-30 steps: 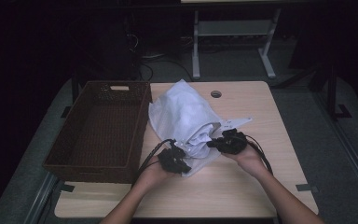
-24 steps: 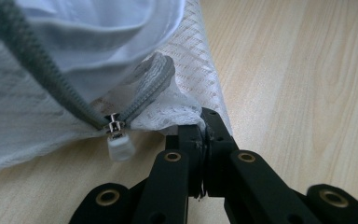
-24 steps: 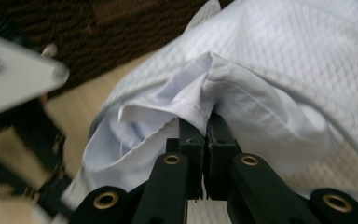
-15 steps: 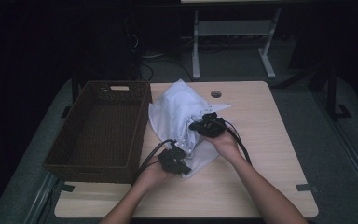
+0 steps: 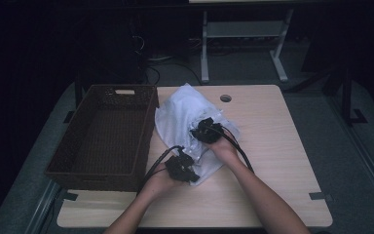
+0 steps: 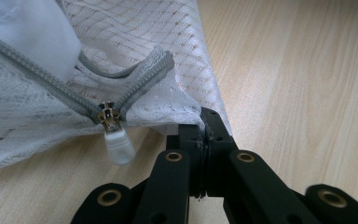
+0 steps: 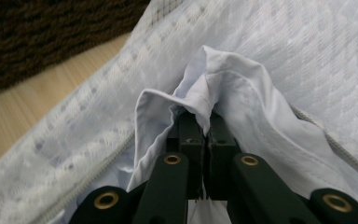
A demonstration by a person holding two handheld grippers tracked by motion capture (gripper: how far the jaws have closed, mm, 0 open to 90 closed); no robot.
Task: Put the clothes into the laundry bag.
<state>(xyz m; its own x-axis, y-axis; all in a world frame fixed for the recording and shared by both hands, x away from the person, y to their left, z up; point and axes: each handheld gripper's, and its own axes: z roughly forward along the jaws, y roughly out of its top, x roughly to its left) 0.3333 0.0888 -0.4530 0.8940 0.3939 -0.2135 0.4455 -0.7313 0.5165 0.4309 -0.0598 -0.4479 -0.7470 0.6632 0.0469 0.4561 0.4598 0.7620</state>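
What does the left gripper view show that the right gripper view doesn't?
Left gripper view: the grey zipper with its slider and pale pull tab, and the left gripper shut on the edge of the mesh bag.

Right gripper view: the right gripper shut on a fold of plain white cloth at the bag's opening, and the dark wicker basket at top left.

Both: the white mesh bag, the wooden table, and black jaws pinched closed on fabric.

The white garment (image 7: 242, 93) is largely hidden inside the mesh laundry bag (image 7: 307, 42); the wicker basket (image 7: 51, 32), at eleven o'clock, is blurred.
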